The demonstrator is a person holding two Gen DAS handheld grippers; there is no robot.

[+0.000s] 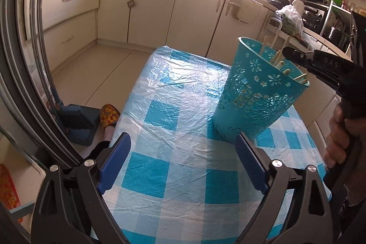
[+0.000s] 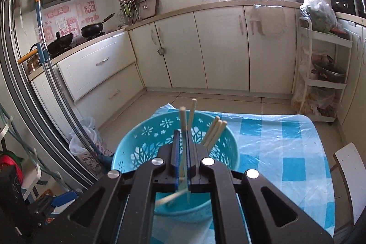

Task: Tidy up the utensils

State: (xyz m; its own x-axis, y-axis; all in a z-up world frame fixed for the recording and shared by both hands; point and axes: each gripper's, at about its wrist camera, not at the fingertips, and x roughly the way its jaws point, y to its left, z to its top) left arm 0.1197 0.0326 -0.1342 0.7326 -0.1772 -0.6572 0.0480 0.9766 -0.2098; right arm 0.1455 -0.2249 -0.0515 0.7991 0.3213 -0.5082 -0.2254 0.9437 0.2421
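On the table covered with a blue-and-white checked plastic cloth (image 1: 173,106), seen through the left wrist camera, a turquoise plastic holder with cut-out flower patterns (image 1: 258,88) is standing near the far right part of the cloth, leaning a little in this fisheye view, with pale wooden chopsticks (image 1: 278,58) poking out of its mouth. The left gripper (image 1: 183,166) is hovering nearer the camera than the holder, its blue-padded fingers (image 1: 116,164) standing wide apart with only bare cloth between them. The right gripper (image 1: 295,54) is reaching in from the right over the holder's rim, and a person's hand (image 1: 340,134) is gripping its black handle beside the holder. Beyond the holder, cream kitchen cabinets (image 1: 155,8) are lining the wall. Through the right wrist camera, the same holder (image 2: 146,145) is sitting directly under the right gripper (image 2: 183,152), whose jaws are pinching tightly on a pair of the light wooden chopsticks (image 2: 186,116); their tips are sticking up above the fingers while their lower ends are blurring inside the holder. Three more chopsticks (image 2: 215,132) are leaning against the holder's right inner wall.
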